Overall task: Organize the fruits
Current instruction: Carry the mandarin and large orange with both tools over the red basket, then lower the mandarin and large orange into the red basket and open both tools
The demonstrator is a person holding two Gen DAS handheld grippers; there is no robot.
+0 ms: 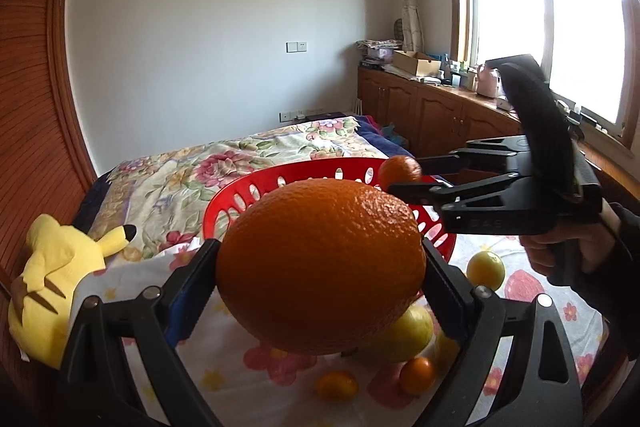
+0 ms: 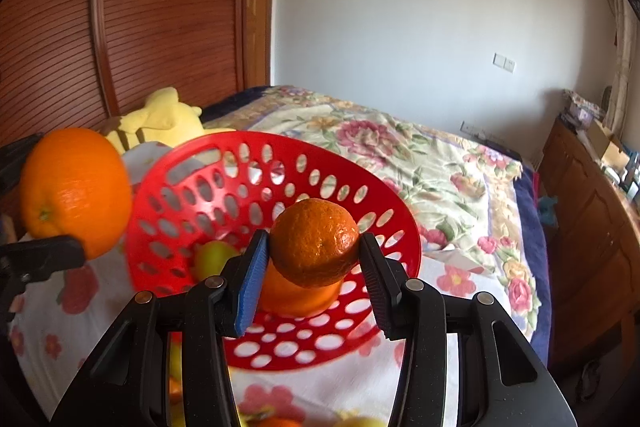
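Left wrist view: left hand-held gripper (image 1: pixel 320 267) clamped on the big orange (image 1: pixel 320 277), pads on both its sides, held up above the flowered cloth (image 1: pixel 248 359) on the bed (image 1: pixel 224 163). Red basket (image 1: pixel 320 169) sits just behind the orange, toward the bed's middle. Right hand-held gripper (image 1: pixel 400 173) reaches in from the right, pinching a small mandarin (image 1: pixel 400 170) over the basket's right rim. Loose fruit on the cloth near the bed's near edge: yellow fruit (image 1: pixel 486 269), a bigger yellow one (image 1: pixel 408 339), two small orange ones (image 1: pixel 418 374) (image 1: pixel 337 385). Yellow plush toy (image 1: pixel 60 267) at the left edge.

Right wrist view: right hand-held gripper (image 2: pixel 314 259) closed on the mandarin (image 2: pixel 314 247), directly above the basket (image 2: pixel 192 195) bowl. Basket already holds an orange fruit (image 2: pixel 298 297) right under it and a greenish one (image 2: pixel 214 257). Big orange (image 2: pixel 76 189) in the left hand-held gripper (image 2: pixel 52 227), left of the rim, outside it.

Judgement: drop-off step. Lower the mandarin closer before letting go, slightly off the fruit beneath, or it may bounce and roll out. Bring the big orange over the rim after the right side clears, so the two don't collide.
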